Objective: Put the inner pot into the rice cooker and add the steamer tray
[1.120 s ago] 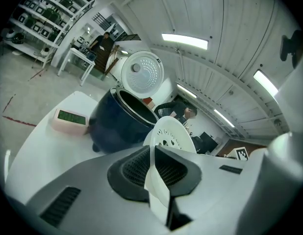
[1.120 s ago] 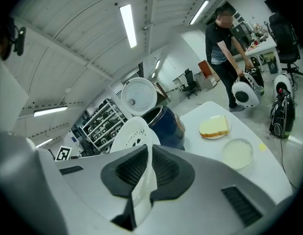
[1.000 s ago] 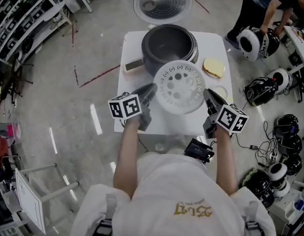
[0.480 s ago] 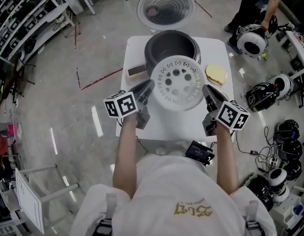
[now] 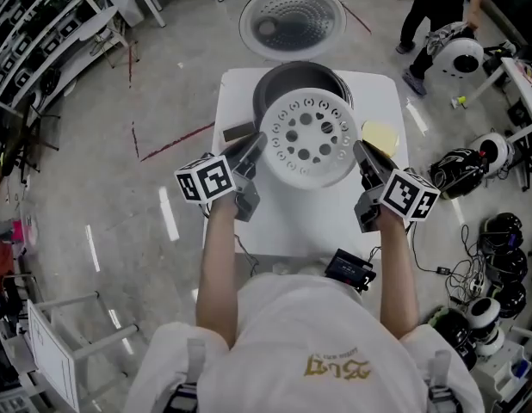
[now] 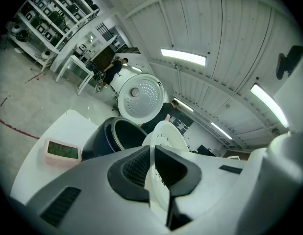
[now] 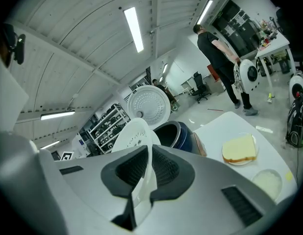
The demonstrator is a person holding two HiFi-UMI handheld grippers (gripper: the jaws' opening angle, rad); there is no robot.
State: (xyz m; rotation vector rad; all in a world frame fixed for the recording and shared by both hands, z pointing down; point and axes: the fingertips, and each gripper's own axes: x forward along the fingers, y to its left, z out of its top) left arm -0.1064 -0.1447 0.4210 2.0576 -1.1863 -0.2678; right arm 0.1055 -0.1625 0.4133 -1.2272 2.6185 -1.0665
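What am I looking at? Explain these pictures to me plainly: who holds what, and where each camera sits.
No robot here: a person holds a two-jaw gripper in each hand. The head view comes from a camera on the person's head, looking down. The other two come from cameras riding on the grippers, looking along their jaws. The left gripper and the right gripper each pinch an opposite edge of a white perforated steamer tray, held in the air by the open rice cooker. The white table also carries a small pink device with a display and a bread slice.
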